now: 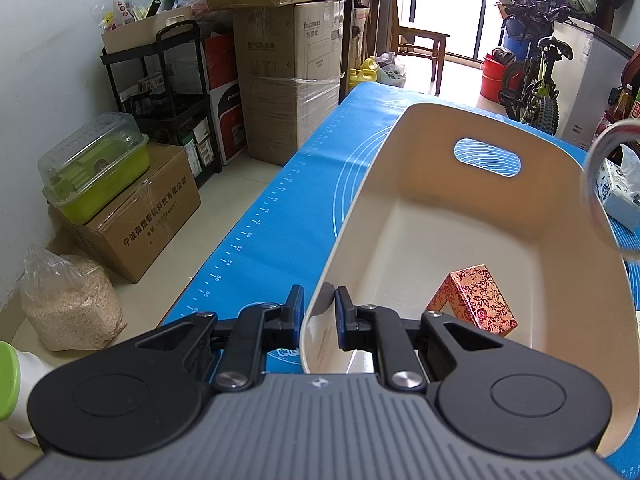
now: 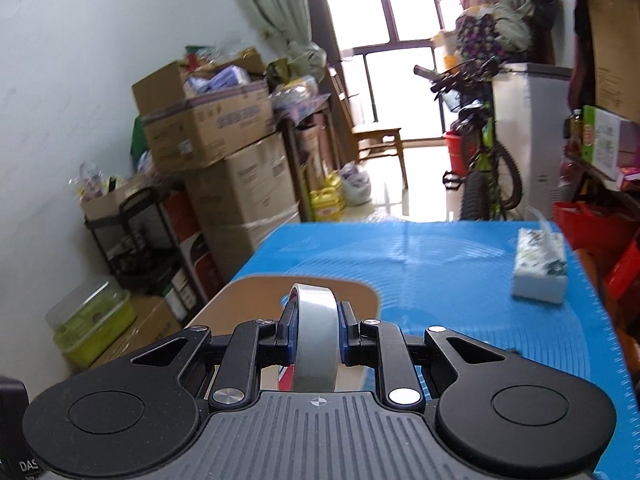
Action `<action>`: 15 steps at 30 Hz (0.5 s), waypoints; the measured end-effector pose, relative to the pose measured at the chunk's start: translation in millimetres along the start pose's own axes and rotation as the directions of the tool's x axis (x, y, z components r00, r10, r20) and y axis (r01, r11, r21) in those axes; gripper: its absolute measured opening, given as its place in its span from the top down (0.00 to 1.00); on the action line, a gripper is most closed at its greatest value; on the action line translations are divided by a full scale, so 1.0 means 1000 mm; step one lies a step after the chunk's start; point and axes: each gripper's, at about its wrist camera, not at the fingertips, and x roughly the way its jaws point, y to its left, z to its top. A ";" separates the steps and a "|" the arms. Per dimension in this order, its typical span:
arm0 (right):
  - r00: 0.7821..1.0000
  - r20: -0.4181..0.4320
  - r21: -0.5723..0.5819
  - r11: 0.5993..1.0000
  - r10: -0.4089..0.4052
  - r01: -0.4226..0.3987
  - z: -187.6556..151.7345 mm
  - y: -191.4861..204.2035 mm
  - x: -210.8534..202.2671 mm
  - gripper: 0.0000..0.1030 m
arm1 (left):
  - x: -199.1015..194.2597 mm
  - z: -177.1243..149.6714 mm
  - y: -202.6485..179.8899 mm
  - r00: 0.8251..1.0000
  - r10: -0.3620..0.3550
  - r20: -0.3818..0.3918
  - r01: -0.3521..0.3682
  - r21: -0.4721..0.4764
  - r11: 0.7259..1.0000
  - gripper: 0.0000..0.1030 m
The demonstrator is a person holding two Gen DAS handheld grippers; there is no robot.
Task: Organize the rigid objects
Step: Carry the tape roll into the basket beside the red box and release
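A cream plastic basket [image 1: 420,160] with a handle slot stands on the blue mat [image 1: 280,208]. My left gripper [image 1: 318,312] is shut on the basket's near left rim. A red patterned box [image 1: 476,300] lies inside the basket near the front. My right gripper [image 2: 314,324] is shut on a roll of clear tape [image 2: 314,340], held upright above the basket's far rim [image 2: 352,288]. The tape roll also shows at the right edge of the left wrist view [image 1: 600,184], above the basket's right side.
A tissue pack [image 2: 540,268] lies on the mat at the right. Stacked cardboard boxes [image 1: 288,80], a black shelf cart [image 1: 160,92] and a green lidded container [image 1: 96,168] stand on the floor to the left. A bicycle [image 2: 484,160] stands beyond the table.
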 end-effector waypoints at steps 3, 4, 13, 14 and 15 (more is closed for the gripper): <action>0.999 -0.040 -0.014 1.000 0.011 -0.012 -0.014 0.010 0.012 0.72 | 0.000 0.000 -0.001 1.000 -0.001 0.000 0.001 0.000 1.000 0.82; 0.998 -0.055 -0.022 1.000 0.014 -0.015 -0.019 0.014 0.015 0.72 | 0.000 0.000 -0.001 1.000 -0.001 0.000 0.001 0.000 1.000 0.82; 0.982 -0.187 -0.107 0.994 0.009 -0.029 -0.052 0.032 0.039 0.71 | 0.000 0.000 -0.001 1.000 0.000 0.001 0.000 0.002 1.000 0.82; 0.983 -0.185 -0.124 0.992 0.003 -0.027 -0.054 0.034 0.039 0.71 | 0.000 0.000 -0.001 1.000 0.001 0.001 -0.001 0.003 1.000 0.82; 0.981 -0.193 -0.136 0.990 0.000 -0.026 -0.054 0.035 0.041 0.71 | 0.000 0.000 -0.001 1.000 0.001 0.001 -0.001 0.002 1.000 0.82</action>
